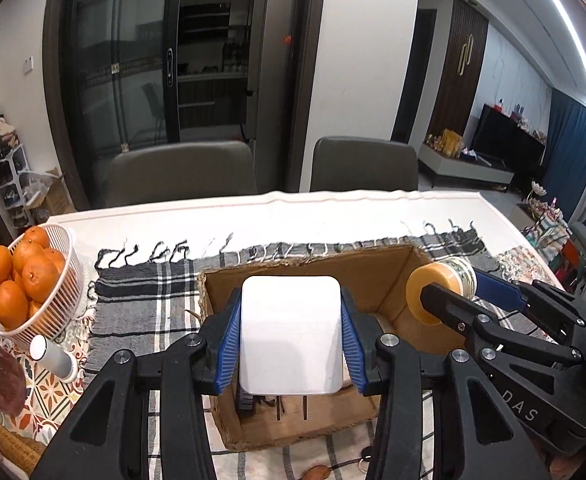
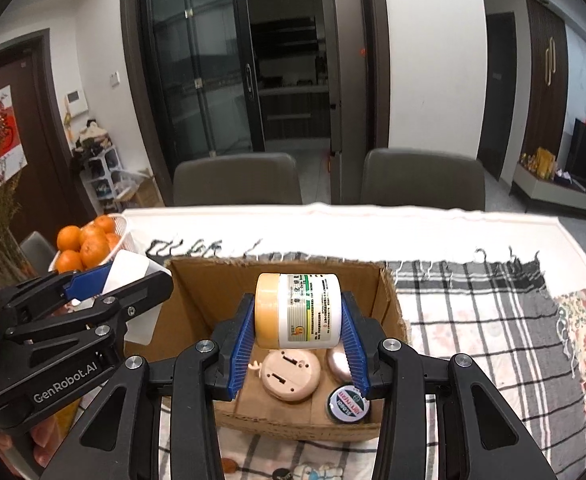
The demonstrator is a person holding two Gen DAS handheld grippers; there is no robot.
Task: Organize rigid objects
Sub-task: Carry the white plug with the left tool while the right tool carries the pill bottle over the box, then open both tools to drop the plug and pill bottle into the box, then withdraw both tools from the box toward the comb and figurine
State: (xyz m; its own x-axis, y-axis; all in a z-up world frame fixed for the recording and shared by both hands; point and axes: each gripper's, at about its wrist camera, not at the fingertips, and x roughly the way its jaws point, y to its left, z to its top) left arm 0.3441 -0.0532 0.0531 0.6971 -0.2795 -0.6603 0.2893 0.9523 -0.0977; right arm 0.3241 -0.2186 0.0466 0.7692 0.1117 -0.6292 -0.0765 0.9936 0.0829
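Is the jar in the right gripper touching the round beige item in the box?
Apart. The right wrist view shows the jar clamped in the right gripper, held above the round beige item.

White block [image 1: 291, 334] and sideways orange-capped jar [image 2: 298, 310] held over cardboard box [image 2: 197, 300].

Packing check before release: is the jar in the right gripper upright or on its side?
On its side: the jar lies across the right gripper, yellow lid leftward.

Two grey upholstered chairs [image 1: 181, 172] stood behind the white-clothed table [image 1: 333, 208]. Beyond them were dark-framed sliding glass doors [image 2: 197, 80], a white wall pillar [image 1: 357, 60], and a bright ceiling light strip [image 1: 565, 28].
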